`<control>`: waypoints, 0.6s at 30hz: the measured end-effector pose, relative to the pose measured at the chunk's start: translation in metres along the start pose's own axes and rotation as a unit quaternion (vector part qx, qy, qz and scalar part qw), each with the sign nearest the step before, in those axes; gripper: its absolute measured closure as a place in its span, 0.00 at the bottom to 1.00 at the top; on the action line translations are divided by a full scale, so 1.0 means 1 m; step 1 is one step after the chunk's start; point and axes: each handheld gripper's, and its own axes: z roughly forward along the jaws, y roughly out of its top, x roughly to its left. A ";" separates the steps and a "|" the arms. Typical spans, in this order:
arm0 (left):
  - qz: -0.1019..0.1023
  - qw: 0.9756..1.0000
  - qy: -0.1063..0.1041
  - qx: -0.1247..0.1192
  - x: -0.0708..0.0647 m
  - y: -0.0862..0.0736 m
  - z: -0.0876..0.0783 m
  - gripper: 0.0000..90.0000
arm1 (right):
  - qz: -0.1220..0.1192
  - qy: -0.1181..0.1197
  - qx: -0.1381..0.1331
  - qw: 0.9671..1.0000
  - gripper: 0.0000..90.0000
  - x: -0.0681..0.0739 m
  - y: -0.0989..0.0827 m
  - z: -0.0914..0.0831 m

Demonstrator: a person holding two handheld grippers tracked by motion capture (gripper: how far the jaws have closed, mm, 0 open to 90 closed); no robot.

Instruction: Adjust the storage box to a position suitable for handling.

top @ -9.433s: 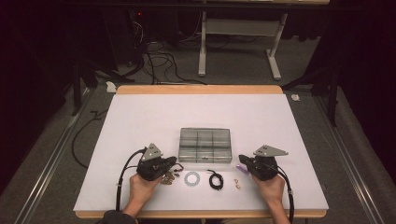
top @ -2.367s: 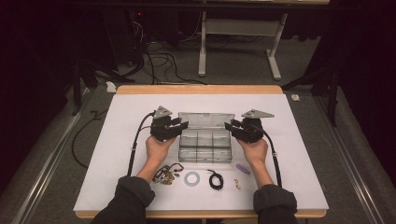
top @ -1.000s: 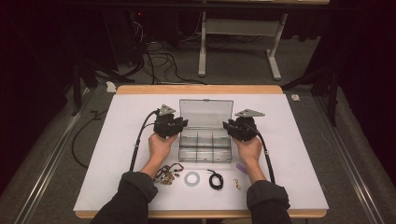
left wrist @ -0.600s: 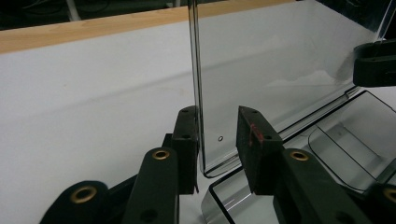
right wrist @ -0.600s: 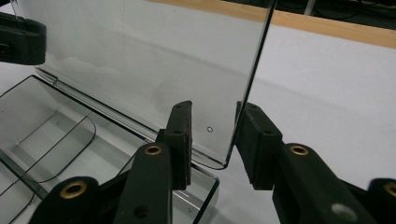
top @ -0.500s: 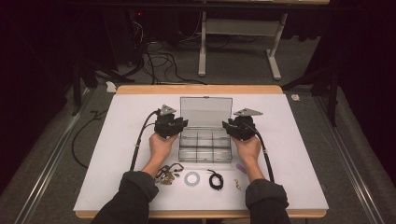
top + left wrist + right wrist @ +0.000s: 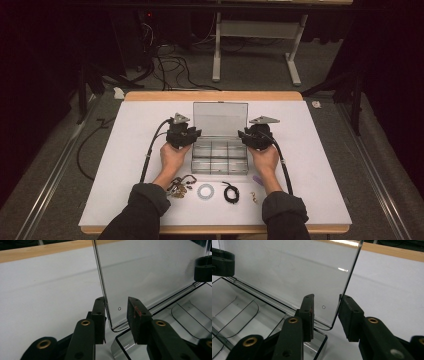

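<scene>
Two grippers straddle the upright clear lid (image 7: 220,118), each at a lower corner: the left gripper (image 7: 115,315) and right gripper (image 7: 325,314) both have jaws parted around the edge, not clenched. Beyond them lies the compartment box (image 7: 219,157). Opening looks nearly finished; next, probably ease the lid fully back.

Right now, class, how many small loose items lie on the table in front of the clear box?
5: key bunch, white ring, black cord, small pale piece, purple item partly hidden beside the right forearm.

Dark sleeves (image 7: 145,210) — blk grippers, brass rivets (image 7: 85,322).
</scene>
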 end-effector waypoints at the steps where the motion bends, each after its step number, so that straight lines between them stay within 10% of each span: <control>1: 0.000 1.000 0.000 0.001 0.000 0.000 0.000 0.76 | 0.000 0.000 0.000 1.000 0.74 0.000 0.000 0.000; 18: 0.001 1.000 0.001 -0.003 0.000 -0.001 0.003 0.68 | 0.028 0.017 0.006 0.999 0.71 -0.005 0.000 0.003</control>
